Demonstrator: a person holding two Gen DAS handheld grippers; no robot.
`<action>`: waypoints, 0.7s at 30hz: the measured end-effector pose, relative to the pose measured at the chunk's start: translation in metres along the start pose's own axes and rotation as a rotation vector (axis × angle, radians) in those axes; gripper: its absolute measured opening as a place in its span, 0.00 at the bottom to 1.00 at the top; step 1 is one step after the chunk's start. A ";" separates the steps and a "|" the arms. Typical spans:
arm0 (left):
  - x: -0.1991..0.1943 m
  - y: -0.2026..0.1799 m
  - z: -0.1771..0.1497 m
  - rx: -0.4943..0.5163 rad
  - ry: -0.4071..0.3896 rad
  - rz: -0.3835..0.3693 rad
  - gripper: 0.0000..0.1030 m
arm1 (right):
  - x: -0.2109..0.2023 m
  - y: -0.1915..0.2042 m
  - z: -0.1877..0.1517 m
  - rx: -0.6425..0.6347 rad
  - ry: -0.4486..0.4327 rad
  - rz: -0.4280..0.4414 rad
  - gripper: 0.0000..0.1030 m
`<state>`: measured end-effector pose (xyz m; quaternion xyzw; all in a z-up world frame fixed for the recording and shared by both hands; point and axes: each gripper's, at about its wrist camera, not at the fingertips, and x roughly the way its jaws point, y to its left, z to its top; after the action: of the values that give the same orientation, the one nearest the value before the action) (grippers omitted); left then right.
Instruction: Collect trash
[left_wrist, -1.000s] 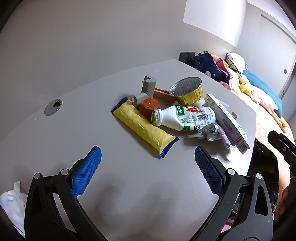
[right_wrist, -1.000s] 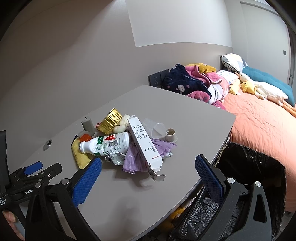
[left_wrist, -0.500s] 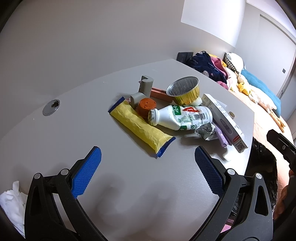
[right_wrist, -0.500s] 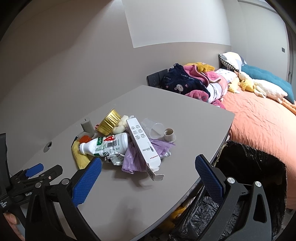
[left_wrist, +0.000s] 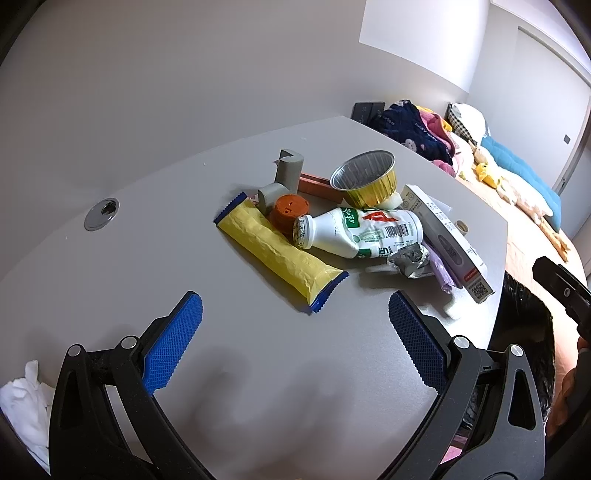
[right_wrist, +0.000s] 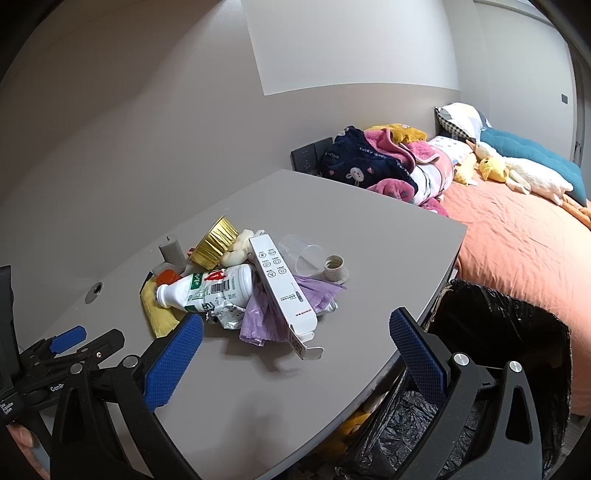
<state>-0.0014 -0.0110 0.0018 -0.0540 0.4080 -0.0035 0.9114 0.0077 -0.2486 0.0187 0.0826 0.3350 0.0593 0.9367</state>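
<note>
Both grippers hover above the near part of the grey table (right_wrist: 369, 218), and neither holds anything: the left gripper (left_wrist: 295, 325) has its blue pads spread wide, and the right gripper (right_wrist: 295, 343) is just as wide open. The trash sits in one heap at the middle of the table. A yellow snack packet (left_wrist: 277, 254) lies nearest the left gripper, with a white drink bottle (left_wrist: 362, 232) on its side just beyond it and a long white carton (right_wrist: 284, 291) leaning across the right of the heap. The step in hand looks like choosing a first piece, and the packet seems the sound choice — it lies flat and mostly clear of the rest, so the left pads could straddle its narrow width from above and close without stirring the heap. The bottle touches an orange cap (left_wrist: 290, 210) and crumpled foil (left_wrist: 410, 258), so lifting it first may drag those along or send it rolling. A gold foil cup (left_wrist: 365, 181), a clear plastic cup (right_wrist: 303, 254) and a purple bag (right_wrist: 266, 314) crowd the far and right side. The black-lined bin (right_wrist: 498, 332) stands off the table's right edge — an easy drop for the right gripper, though the left one must cross the heap to reach it.
</note>
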 end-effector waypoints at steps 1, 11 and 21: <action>0.000 0.000 0.000 0.000 0.001 -0.002 0.95 | 0.000 0.000 0.000 0.000 0.000 0.001 0.98; 0.002 0.002 0.001 -0.008 0.002 -0.002 0.95 | 0.001 -0.001 -0.001 -0.004 0.002 -0.002 0.98; 0.022 0.017 0.004 -0.090 0.039 -0.045 0.95 | 0.017 0.003 0.004 -0.043 0.026 0.015 0.98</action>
<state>0.0157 0.0049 -0.0138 -0.1040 0.4242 -0.0069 0.8996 0.0228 -0.2437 0.0120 0.0641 0.3454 0.0746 0.9333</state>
